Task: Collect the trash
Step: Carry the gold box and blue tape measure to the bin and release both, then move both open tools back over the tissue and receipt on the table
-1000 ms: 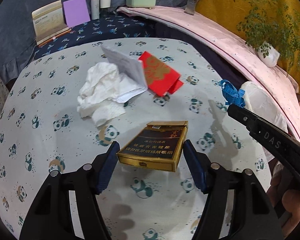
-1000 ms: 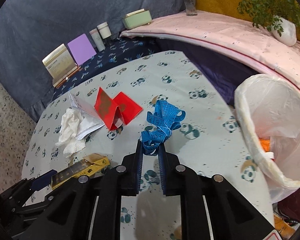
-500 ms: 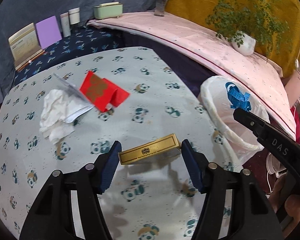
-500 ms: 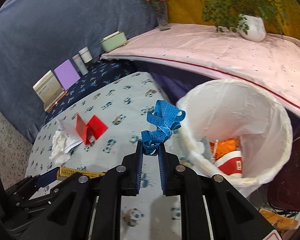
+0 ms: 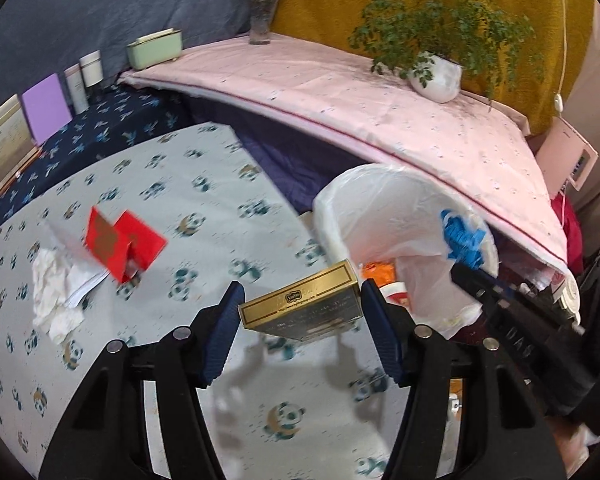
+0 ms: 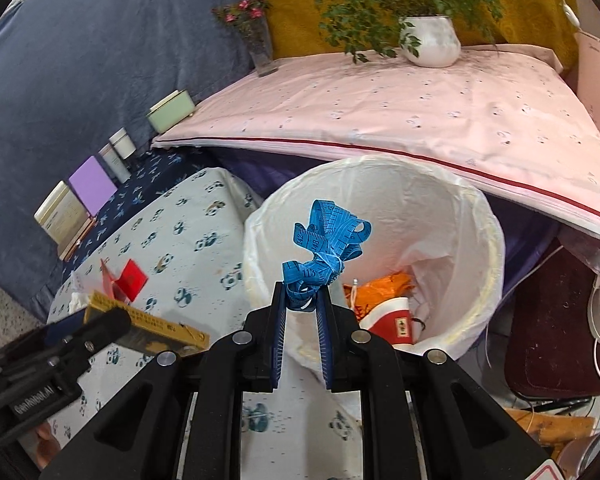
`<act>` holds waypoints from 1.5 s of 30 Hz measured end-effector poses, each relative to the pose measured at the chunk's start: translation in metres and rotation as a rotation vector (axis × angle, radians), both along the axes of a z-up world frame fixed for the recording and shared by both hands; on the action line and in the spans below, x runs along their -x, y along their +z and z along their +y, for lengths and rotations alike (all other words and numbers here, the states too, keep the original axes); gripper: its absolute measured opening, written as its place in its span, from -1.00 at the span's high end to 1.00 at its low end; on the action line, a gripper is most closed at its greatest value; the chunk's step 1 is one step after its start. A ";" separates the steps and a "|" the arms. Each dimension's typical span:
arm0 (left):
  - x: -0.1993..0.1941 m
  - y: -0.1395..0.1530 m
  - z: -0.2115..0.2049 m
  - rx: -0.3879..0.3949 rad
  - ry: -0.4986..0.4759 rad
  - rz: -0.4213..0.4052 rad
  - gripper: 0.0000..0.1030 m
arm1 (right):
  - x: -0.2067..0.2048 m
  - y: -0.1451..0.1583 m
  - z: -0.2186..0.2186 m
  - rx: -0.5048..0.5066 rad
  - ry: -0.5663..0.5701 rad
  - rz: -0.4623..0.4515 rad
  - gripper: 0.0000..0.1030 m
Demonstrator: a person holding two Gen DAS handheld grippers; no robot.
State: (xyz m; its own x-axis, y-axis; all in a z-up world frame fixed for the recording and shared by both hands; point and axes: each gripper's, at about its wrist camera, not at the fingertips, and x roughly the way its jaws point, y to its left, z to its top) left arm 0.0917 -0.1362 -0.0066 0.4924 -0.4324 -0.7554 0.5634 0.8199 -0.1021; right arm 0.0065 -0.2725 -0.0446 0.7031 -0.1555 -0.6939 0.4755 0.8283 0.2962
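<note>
My left gripper is shut on a gold cigarette box and holds it above the table edge, beside the white-lined trash bin. My right gripper is shut on a bundled blue tape measure and holds it over the mouth of the bin. The tape measure also shows in the left wrist view. On the panda tablecloth lie a red envelope, a crumpled white tissue and a folded white paper.
The bin holds an orange wrapper and a red-and-white cup. A pink-covered shelf behind carries a potted plant, a flower vase and a green box. Books and jars stand at far left.
Both grippers have swung right from the table toward the bin. The tape measure now hangs over the bin opening and the cigarette box has been carried to the bin's side.
</note>
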 end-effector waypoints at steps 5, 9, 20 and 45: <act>-0.002 0.013 -0.039 0.007 -0.059 -0.046 -0.12 | 0.007 -0.007 -0.013 -0.010 -0.027 0.011 0.73; -0.006 0.019 -0.063 0.028 -0.095 -0.041 -0.12 | 0.013 -0.012 -0.022 -0.017 -0.049 0.019 0.73; -0.012 0.017 -0.085 0.075 -0.118 -0.015 -0.37 | 0.011 -0.011 -0.033 -0.010 -0.062 0.022 0.69; -0.030 0.008 -0.019 0.040 0.045 -0.027 -0.49 | -0.004 0.006 0.002 0.046 -0.014 0.004 0.05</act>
State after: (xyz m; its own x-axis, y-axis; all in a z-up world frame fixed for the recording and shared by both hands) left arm 0.1221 -0.1549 0.0013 0.5317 -0.4393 -0.7242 0.5290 0.8399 -0.1211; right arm 0.0109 -0.2702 -0.0383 0.6976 -0.1968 -0.6889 0.4882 0.8344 0.2560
